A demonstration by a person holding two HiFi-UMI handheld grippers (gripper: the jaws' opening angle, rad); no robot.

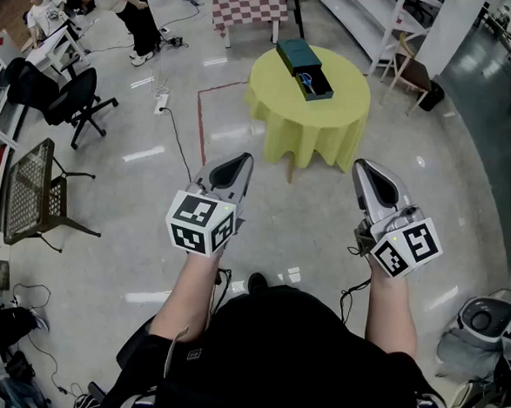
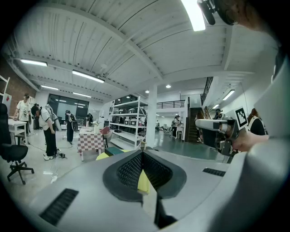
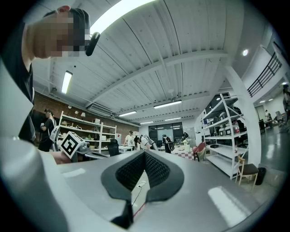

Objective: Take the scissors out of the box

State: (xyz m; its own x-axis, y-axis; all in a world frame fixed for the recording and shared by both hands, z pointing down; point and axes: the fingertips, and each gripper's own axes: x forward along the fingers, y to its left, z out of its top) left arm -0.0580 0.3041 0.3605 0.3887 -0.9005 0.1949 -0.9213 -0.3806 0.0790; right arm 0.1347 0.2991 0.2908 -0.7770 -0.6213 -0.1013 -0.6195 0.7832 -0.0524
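We held the left claw (image 1: pixel 242 161) and right claw (image 1: pixel 361 168) out front, both closed and empty, well apart from the round yellow bench (image 1: pixel 331 126). Farther off on it, the scissors (image 1: pixel 309 79) lay inside the open box (image 1: pixel 294 51).

The glossy grey floor (image 1: pixel 155 148) is marked with a red tape line (image 1: pixel 198 116). A round counter (image 1: pixel 340 117) under a yellow cloth stands mid-room, with a checked-cloth table (image 1: pixel 248 2) beyond it. A black office chair (image 1: pixel 75 99) and a mesh chair (image 1: pixel 34 192) stand at left. White shelving (image 3: pixel 224 131) is present, and the ceiling strip lights (image 2: pixel 88 76) are lit.
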